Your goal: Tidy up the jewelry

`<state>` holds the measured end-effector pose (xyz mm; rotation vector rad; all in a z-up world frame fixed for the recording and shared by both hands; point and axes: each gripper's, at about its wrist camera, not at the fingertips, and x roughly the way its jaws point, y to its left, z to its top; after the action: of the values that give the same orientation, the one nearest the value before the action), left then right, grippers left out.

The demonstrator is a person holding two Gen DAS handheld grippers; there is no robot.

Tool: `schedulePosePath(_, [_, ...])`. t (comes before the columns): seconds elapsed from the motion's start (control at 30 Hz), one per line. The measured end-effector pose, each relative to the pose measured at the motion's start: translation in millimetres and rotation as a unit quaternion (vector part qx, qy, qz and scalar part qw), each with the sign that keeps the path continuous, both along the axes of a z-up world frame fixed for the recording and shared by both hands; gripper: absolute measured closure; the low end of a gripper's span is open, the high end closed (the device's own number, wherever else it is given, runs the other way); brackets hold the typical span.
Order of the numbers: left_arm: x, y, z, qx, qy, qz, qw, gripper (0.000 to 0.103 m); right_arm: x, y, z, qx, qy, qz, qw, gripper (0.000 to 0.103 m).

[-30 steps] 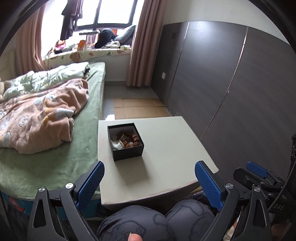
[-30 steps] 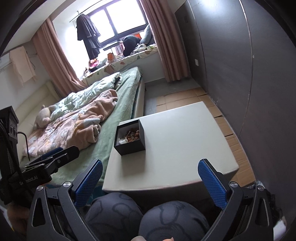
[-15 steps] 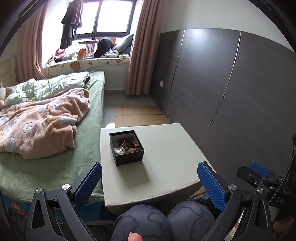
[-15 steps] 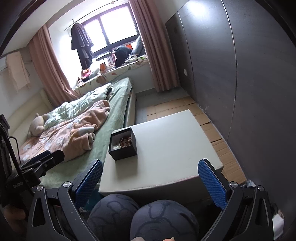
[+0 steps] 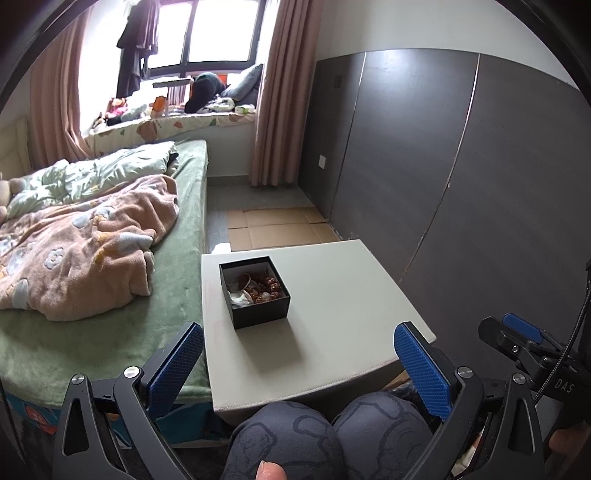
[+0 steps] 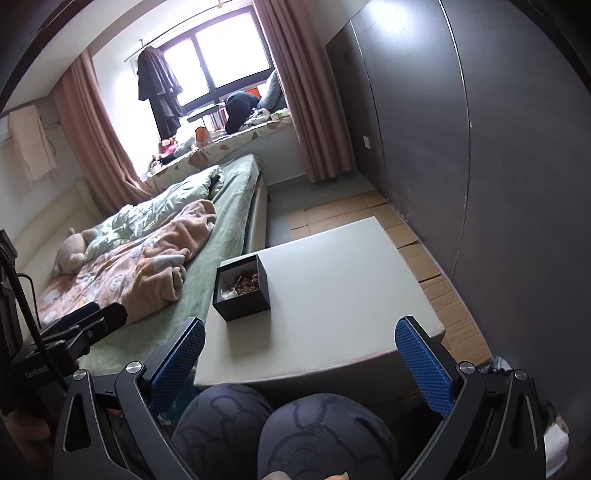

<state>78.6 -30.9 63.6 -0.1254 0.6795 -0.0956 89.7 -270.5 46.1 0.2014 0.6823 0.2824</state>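
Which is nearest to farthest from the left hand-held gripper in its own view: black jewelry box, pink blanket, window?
From the left hand-held gripper:
1. Black jewelry box, just ahead on the pale table, left of centre.
2. Pink blanket, on the bed to the left.
3. Window, at the far wall.

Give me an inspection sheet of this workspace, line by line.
Surface: pale table, bare apart from one box.
Job's things: open black box near the table's left edge, holding tangled jewelry.
Clutter: nothing seen on the table.
Grippers: left gripper and right gripper open, empty, short of the table.
Cables: black cable on the right gripper's rig.
Surroundings: bed with pink blanket at left, dark wall panels at right.
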Motion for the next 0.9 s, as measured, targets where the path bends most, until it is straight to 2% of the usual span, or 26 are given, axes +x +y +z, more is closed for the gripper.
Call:
schedulePosePath(0.67, [1.4,11.3,2.2,-0.007,-0.004,0.006,0.9999,0.000,1.0,10.0,-3.0,-0.010,0.011,0.002,1.000,0.000])
schedulePosePath(0.9, [-1.4,19.9,6.9,-0.021,-0.014,0.013,0.9996,0.000,2.9,10.7,-1.7,-0.007,0.012,-0.006,1.000,0.000])
